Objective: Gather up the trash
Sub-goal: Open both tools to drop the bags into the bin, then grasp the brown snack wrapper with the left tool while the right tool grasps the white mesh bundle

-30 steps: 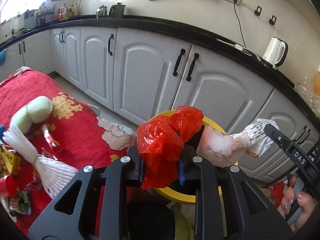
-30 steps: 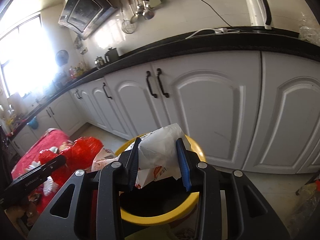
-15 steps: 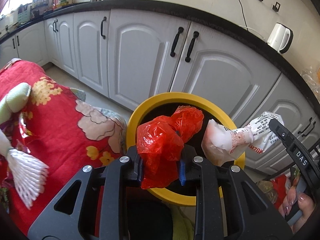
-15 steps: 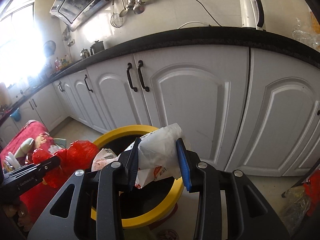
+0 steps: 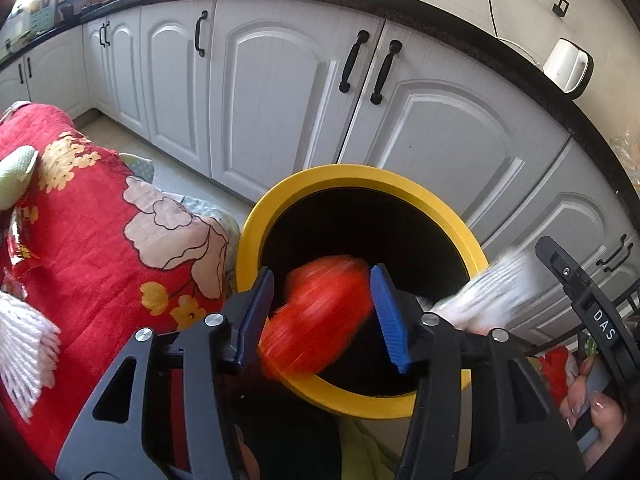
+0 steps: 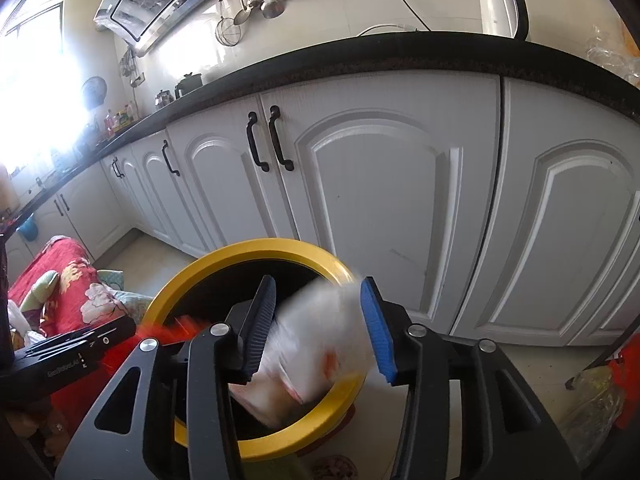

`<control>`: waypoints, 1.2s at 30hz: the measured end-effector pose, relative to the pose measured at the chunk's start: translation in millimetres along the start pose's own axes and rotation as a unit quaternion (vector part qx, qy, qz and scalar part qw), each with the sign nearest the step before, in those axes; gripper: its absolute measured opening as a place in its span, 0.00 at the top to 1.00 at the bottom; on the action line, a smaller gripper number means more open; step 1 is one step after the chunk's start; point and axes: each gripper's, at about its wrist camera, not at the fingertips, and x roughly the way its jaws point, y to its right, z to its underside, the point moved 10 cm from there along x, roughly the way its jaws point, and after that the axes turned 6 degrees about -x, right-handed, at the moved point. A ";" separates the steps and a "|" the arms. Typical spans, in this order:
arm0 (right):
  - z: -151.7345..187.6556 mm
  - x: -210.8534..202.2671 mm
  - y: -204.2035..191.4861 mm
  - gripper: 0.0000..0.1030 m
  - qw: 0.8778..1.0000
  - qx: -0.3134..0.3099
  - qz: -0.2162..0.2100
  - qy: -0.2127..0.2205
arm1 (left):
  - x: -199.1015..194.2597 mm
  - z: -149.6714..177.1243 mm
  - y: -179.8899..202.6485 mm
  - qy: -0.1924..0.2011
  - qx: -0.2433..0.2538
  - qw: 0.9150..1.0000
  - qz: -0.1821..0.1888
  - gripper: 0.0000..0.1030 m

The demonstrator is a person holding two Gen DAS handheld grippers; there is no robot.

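White kitchen cabinets with black handles run under a dark countertop, and a white kettle stands up on it near the wall. On the floor in front of the cabinets sits a bin with a yellow rim and a black inside. Beside it, to the left, lies a red flowered cloth with white fringe.

Both grippers are held out over the bin's mouth, tilted downward toward it, the left one more steeply. The left gripper has its jaws opening; the red plastic bag sits between the blue pads as a blurred lump, no longer squeezed, over the near edge of the rim. Its longer side runs from lower left to upper right, leaning into the black opening.

The right gripper is just beside it, on the right, and its jaws are opening too. The white crumpled wrapper with some red print is between its fingers, smeared with blur and loose of the pads, over the right side of the bin. Its long axis slants down and to the left, lower end nearest the bin's inside.

At the edge of the left view, a hand grips the right tool's handle.
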 end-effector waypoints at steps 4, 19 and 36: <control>-2.0 -4.9 -1.5 0.53 1.000 0.004 -0.004 0.003 | -11.4 -3.1 -2.2 0.011 -0.005 1.000 0.002 0.44; -13.3 -34.6 -42.1 0.41 0.998 0.008 -0.062 0.016 | -84.7 -24.9 -32.9 0.081 -0.021 0.996 -0.020 0.11; -20.6 -65.8 -111.3 0.34 0.992 -0.040 -0.115 0.031 | -142.3 -31.2 -81.6 0.128 -0.043 0.989 -0.064 0.11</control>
